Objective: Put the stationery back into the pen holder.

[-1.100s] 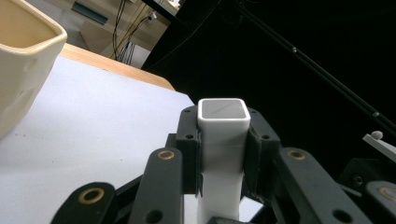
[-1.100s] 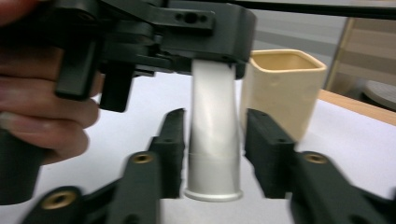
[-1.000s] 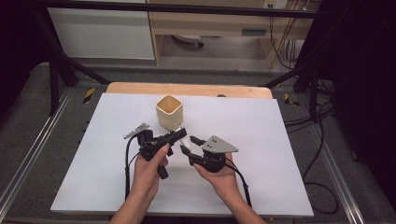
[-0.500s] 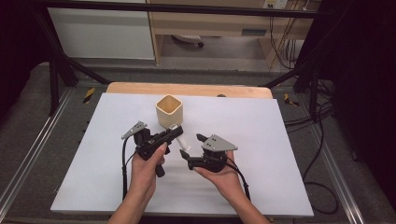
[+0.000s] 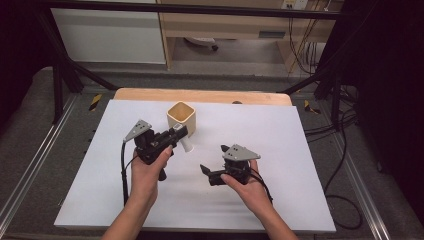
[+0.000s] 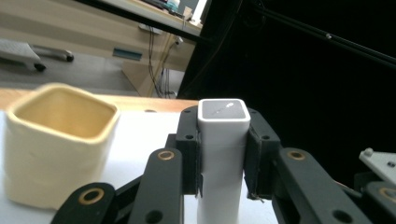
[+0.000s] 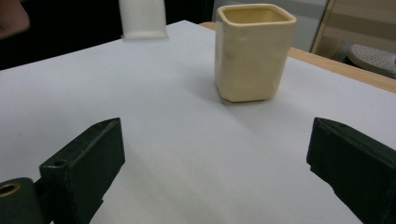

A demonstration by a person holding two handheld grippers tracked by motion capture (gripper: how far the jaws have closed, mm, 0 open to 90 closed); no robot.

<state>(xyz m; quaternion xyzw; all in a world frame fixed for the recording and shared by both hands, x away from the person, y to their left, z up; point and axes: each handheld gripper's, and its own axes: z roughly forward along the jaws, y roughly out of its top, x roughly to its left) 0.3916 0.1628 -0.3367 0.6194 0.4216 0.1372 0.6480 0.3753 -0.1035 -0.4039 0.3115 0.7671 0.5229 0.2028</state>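
The left gripper [image 6: 223, 154] holds a white square plastic tube [image 6: 223, 140] tight, just right of the pale yellow square cup [image 5: 181, 118] at the far side of the white desk [image 5: 280, 130]. The right gripper [image 5: 212, 171] is wide open, holding nothing. To drop it in, lift the tube over the cup's mouth, keep it straight, then let go.

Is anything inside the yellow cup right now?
Nothing shows inside the yellow cup: the high view and the left gripper view show bare inner walls near the rim. Its bottom is hidden by the walls, so a small item there cannot be ruled out.
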